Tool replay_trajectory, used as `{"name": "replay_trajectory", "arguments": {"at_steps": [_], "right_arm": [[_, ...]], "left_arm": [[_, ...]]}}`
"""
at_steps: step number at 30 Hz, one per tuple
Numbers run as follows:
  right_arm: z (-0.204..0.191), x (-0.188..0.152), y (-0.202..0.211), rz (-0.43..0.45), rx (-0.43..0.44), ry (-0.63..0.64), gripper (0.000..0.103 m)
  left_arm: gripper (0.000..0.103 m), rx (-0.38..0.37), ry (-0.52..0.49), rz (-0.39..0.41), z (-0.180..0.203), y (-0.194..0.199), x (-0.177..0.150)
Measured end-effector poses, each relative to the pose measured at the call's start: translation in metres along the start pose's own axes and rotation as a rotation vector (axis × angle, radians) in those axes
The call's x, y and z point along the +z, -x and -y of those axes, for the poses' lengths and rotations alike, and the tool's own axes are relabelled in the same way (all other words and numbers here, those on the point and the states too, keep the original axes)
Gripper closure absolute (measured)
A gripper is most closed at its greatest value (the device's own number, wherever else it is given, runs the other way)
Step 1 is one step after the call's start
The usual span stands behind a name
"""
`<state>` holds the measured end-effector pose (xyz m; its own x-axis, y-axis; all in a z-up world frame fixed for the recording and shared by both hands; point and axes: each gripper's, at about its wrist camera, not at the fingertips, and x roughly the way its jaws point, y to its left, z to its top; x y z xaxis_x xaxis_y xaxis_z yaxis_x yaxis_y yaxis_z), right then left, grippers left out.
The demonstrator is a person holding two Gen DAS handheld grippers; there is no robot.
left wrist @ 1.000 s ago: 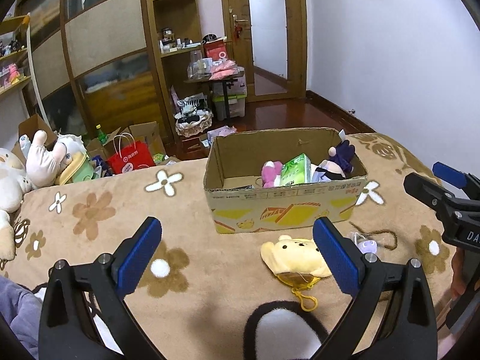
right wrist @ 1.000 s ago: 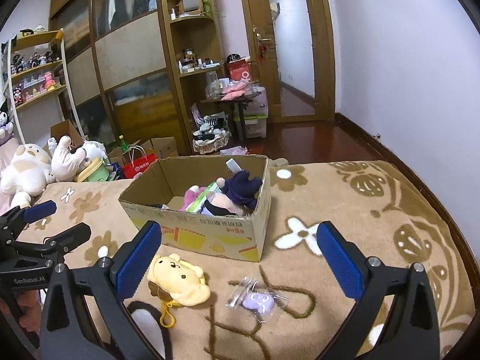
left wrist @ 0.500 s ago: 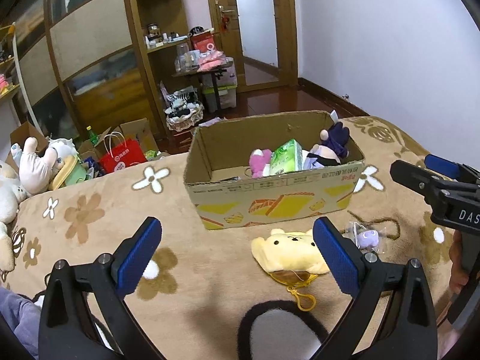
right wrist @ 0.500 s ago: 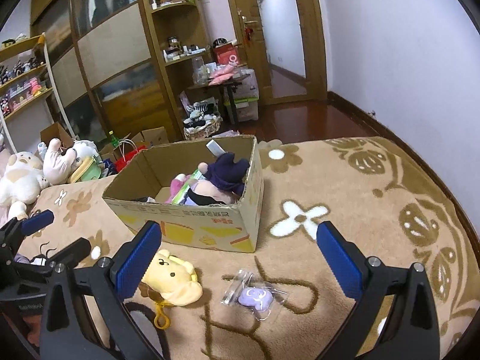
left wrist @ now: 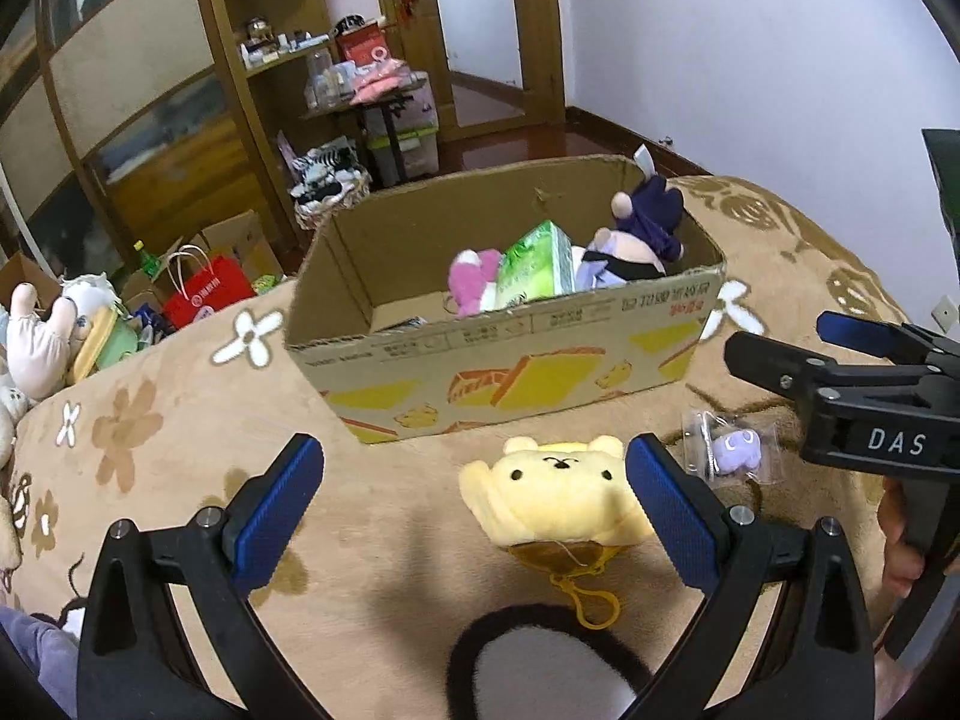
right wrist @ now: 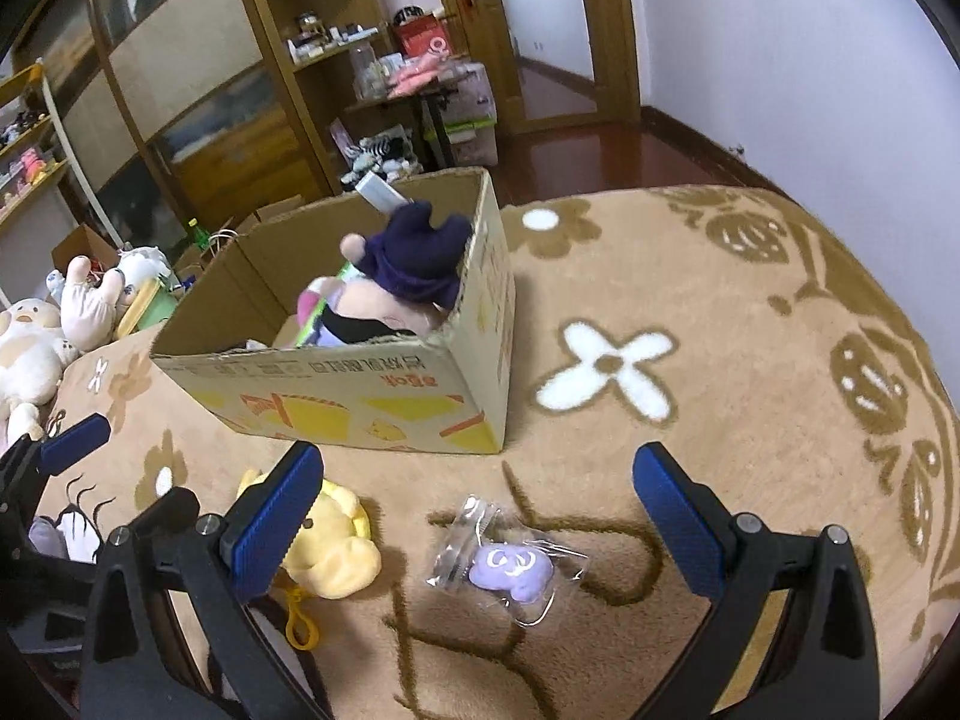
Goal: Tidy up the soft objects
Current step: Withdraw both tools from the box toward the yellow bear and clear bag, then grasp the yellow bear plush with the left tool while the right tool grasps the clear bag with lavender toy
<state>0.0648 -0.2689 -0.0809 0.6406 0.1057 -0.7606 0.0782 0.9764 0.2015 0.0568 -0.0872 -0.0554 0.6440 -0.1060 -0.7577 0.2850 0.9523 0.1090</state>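
Note:
A yellow bear plush with a keyring lies on the brown blanket in front of an open cardboard box. It also shows in the right wrist view. A small purple toy in a clear bag lies to its right, also in the left wrist view. The box holds a purple-hatted doll, a pink plush and a green packet. My left gripper is open, low over the bear. My right gripper is open, just above the bagged toy.
Several plush toys lie at the bed's left edge. A red bag and cartons stand on the floor beyond. Wooden shelves and a door are behind. A black-and-white shape lies near me.
Both grippers have moved forward and down toward the blanket. The bear and the bagged toy now sit closer and larger between the fingers. Both stay open.

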Motion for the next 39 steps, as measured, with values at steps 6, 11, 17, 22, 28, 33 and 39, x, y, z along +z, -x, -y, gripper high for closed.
{"name": "replay_trajectory", "arguments": {"at_steps": [6, 11, 17, 22, 28, 33, 39], "right_arm": [[0.005, -0.004, -0.022, -0.066, -0.006, -0.035, 0.000], [0.009, -0.007, -0.035, -0.113, -0.012, -0.061, 0.000], [0.015, -0.010, -0.051, -0.174, -0.021, -0.101, 0.000], [0.021, -0.015, -0.063, -0.221, -0.022, -0.132, 0.000], [0.027, -0.020, -0.076, -0.282, -0.038, -0.151, 0.000], [0.027, -0.021, -0.082, -0.303, -0.034, -0.152, 0.000], [0.030, -0.023, -0.091, -0.321, -0.040, -0.154, 0.000]], "left_arm": [[0.003, -0.059, 0.013, -0.043, 0.006, -0.016, -0.005], [0.003, -0.097, -0.010, -0.058, 0.013, -0.026, -0.009], [0.003, -0.149, -0.040, -0.092, 0.024, -0.037, -0.015], [0.003, -0.198, -0.062, -0.134, 0.030, -0.047, -0.017], [0.003, -0.192, -0.092, -0.175, 0.038, -0.060, -0.020], [0.003, -0.171, -0.097, -0.187, 0.040, -0.068, -0.023], [0.003, -0.153, -0.078, -0.224, 0.039, -0.084, -0.024]]}}
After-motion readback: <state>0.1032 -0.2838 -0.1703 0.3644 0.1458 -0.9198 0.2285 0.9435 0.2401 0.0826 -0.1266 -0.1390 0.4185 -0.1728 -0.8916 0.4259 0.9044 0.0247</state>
